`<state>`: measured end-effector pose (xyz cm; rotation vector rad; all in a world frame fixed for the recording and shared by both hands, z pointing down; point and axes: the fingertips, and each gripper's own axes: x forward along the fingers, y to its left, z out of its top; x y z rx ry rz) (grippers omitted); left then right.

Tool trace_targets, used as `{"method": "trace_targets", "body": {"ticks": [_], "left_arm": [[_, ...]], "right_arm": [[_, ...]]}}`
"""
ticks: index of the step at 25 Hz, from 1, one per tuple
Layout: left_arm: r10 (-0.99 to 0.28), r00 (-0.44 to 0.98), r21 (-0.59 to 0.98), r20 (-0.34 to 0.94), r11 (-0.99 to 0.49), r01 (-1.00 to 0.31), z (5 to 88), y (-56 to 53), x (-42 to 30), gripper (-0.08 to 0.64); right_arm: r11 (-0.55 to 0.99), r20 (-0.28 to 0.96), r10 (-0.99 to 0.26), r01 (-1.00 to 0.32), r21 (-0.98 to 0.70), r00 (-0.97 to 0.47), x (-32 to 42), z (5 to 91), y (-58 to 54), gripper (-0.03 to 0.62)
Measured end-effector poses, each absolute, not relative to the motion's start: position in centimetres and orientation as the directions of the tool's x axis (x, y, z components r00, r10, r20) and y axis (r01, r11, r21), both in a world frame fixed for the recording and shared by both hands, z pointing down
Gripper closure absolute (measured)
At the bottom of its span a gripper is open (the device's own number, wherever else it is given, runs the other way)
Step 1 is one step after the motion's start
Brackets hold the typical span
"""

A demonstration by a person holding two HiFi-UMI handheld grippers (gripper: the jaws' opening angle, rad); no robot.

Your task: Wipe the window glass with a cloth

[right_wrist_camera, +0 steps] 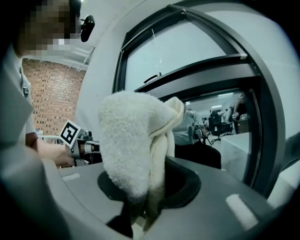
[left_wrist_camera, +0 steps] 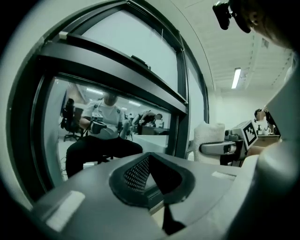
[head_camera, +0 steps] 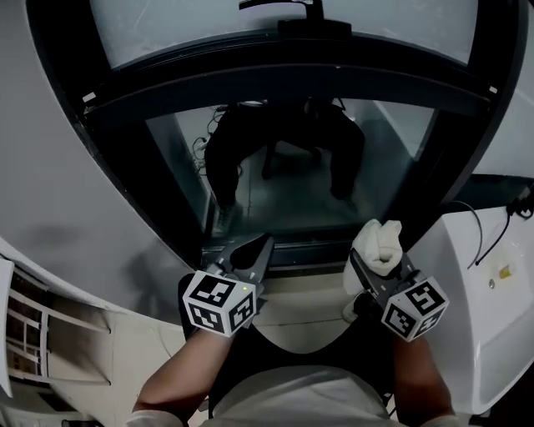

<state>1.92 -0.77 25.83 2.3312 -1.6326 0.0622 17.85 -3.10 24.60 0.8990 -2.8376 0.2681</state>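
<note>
The window has a dark frame (head_camera: 275, 79). Its lower glass pane (head_camera: 284, 179) is straight ahead of me, and through it I see a seated person. A white fluffy cloth (head_camera: 377, 243) is bunched in my right gripper (head_camera: 382, 263), which is shut on it just short of the pane's lower right corner. In the right gripper view the cloth (right_wrist_camera: 136, 150) rises from between the jaws and hides their tips. My left gripper (head_camera: 257, 248) is shut and empty, pointing at the bottom rail of the frame. In the left gripper view its jaws (left_wrist_camera: 151, 165) meet in a point, with the glass (left_wrist_camera: 93, 126) beyond.
A white rounded wall (head_camera: 75, 217) curves along the left of the window. At the right stands a white cabinet (head_camera: 488, 292) with a black cable. A white rack (head_camera: 25, 329) is at the lower left. The upper pane (head_camera: 275, 21) looks frosted.
</note>
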Motion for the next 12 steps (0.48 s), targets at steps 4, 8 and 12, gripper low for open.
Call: {"method": "trace_targets", "body": {"ticks": [4,8,12], "left_arm": [[-0.918,0.341,0.22,0.202,-0.297,-0.929,25.4,1.3,1.7,0.543],[-0.93,0.325,0.215,0.174,-0.286,-0.934,24.4,2.3,1.4,0.543],[-0.935,0.315,0.205,0.162,-0.28,-0.938,23.8,2.7,0.9,0.543]], "right_arm": [[0.795,0.194,-0.568,-0.594,-0.125,-0.8,20.1,24.1,-2.0,0.468],[0.786,0.188,-0.584,-0.608,-0.111,-0.79,21.5,23.5,-1.6,0.468],[0.779,0.194,-0.594,-0.619,-0.104,-0.781,22.4,23.3,-1.4,0.468]]}}
